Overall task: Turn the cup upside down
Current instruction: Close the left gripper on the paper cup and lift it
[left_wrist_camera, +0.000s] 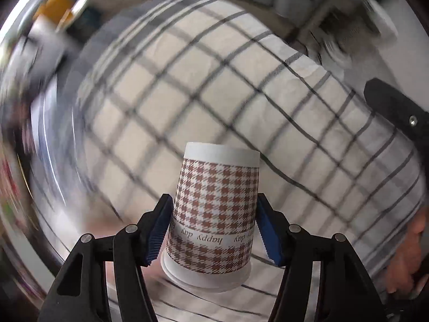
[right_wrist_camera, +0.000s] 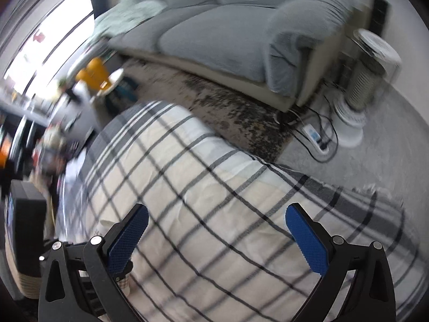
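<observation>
Here the left gripper (left_wrist_camera: 214, 230) clamps its blue pads (left_wrist_camera: 158, 234) on a houndstooth paper cup (left_wrist_camera: 214, 214), which is inverted, rim toward the camera, above the checked tablecloth (left_wrist_camera: 214, 86). The right gripper (right_wrist_camera: 217, 238) hangs wide apart with nothing between its fingers over the same cloth. Beyond lie a grey sofa (right_wrist_camera: 214, 35), a speckled rug (right_wrist_camera: 236, 112) and a white fan (right_wrist_camera: 362, 86).

Paper cup (left_wrist_camera: 214, 214), houndstooth print: white band reads "happy day" in script, letters upside down; partial repeat "day" beside it.
</observation>
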`<state>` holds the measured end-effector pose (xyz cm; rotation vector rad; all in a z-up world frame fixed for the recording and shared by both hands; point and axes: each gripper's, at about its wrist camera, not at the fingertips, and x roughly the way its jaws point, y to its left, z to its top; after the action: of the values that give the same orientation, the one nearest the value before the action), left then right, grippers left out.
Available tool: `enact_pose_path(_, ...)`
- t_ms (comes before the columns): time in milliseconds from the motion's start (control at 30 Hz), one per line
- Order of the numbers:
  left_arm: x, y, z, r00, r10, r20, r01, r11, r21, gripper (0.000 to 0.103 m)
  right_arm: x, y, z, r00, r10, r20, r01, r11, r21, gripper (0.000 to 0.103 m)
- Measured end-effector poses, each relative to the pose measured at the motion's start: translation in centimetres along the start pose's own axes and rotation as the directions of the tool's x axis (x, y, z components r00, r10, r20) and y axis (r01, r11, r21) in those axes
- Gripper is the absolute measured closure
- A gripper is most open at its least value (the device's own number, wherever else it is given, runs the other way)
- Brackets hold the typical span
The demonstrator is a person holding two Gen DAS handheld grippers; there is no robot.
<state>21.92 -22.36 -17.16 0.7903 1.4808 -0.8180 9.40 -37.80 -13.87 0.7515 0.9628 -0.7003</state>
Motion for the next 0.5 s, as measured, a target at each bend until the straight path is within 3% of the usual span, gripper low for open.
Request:
enact_pose_path(100,0.2,-0.5,-4.5,0.996,-0.086,-0.002,0.084,0.981,-0.173,0.042,-1.2,-0.2,-0.7,0.999,0.016,-0.037,-0.02,0.993,-0.119,0.0)
enact_pose_path(167,0.4,-1.0,-7.4,0.991,-0.134,0.008,0.13,0.949,-0.286,0.042,-2.1,-0.3,-1.4,0.998,0.025,-0.053,-0.035,0.979,-0.199,0.0)
enact_pose_path(267,0.3,-1.9,-10.9,0.988,-0.14,0.066,0.155,0.895,-0.419,0.042,-3.8,-0.8,-2.5,0.999,0.038,-0.037,-0.047,0.958,-0.284,0.0)
enact_pose_path(300,0.2,-2.0,-11.8,0.985,-0.148,0.086,0.171,0.872,-0.459,0.042,-4.3,-1.0,-2.8,0.999,0.039,-0.035,-0.048,0.951,-0.306,0.0)
enact_pose_path(400,0.9,-2.6,-13.8,0.965,-0.203,0.168,0.263,0.765,-0.588,0.042,-4.9,-1.9,-4.1,0.998,0.035,-0.053,-0.052,0.929,-0.365,0.0)
enact_pose_path(433,1.5,-3.4,-14.4,0.952,-0.227,0.204,0.306,0.723,-0.619,0.042,-4.9,-2.2,-4.4,0.998,0.028,-0.065,-0.05,0.921,-0.386,0.0)
enact_pose_path(500,2.1,-4.4,-15.2,0.934,-0.254,0.25,0.356,0.665,-0.656,0.042,-4.8,-2.9,-5.3,0.996,0.001,-0.086,-0.038,0.9,-0.435,0.0)
